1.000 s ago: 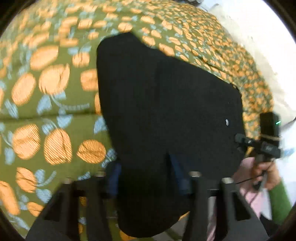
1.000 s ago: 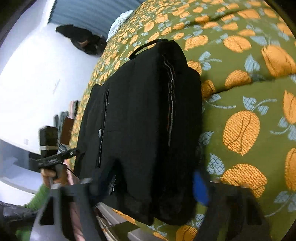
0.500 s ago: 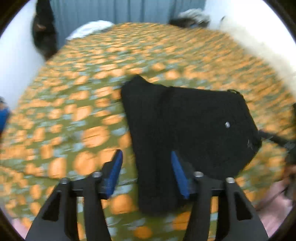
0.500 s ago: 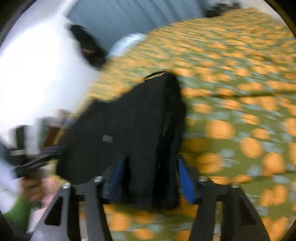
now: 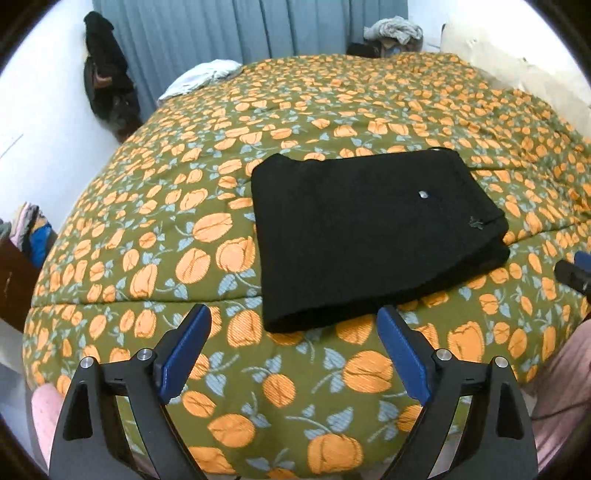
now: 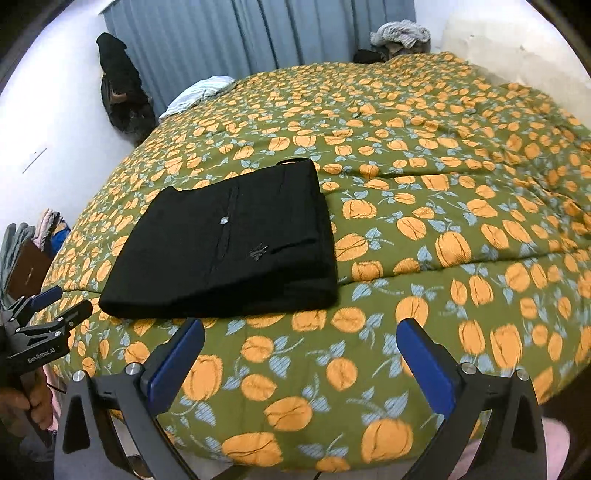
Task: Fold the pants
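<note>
A: Here we are at the bed, and the black pants (image 5: 369, 236) lie folded into a thick rectangle on the green bedspread (image 5: 155, 229) with its orange fruit print.

B: Near the front edge of the bed, too. From the right wrist view the pants (image 6: 229, 243) sit left of centre, layers stacked, a small pale button showing on top.

A: Look at the left gripper (image 5: 293, 334). Its blue-padded fingers (image 5: 184, 347) stand wide apart, and the jaws have just been opening. Nothing between them but bedspread; the near hem of the pants lies just beyond the tips.

B: Same story on the other side. The right gripper (image 6: 301, 347) has its fingers (image 6: 424, 365) spread as far as they go, jaws just been opening, and only the printed cover shows in the gap. The pants are off to the left of it, clear of both pads.

A: And each tool catches the other: the left gripper shows at the left edge of the right wrist view, a hand (image 6: 22, 406) wrapped round its handle.

B: In the background, blue-grey curtains (image 5: 229, 33) hang behind the bed, a dark garment (image 5: 105, 70) hangs against the white wall on the left, and a grey heap of clothes (image 5: 393, 31) sits at the far corner.

A: A pale cloth (image 6: 199, 92) rests at the far left edge of the bed.
</note>
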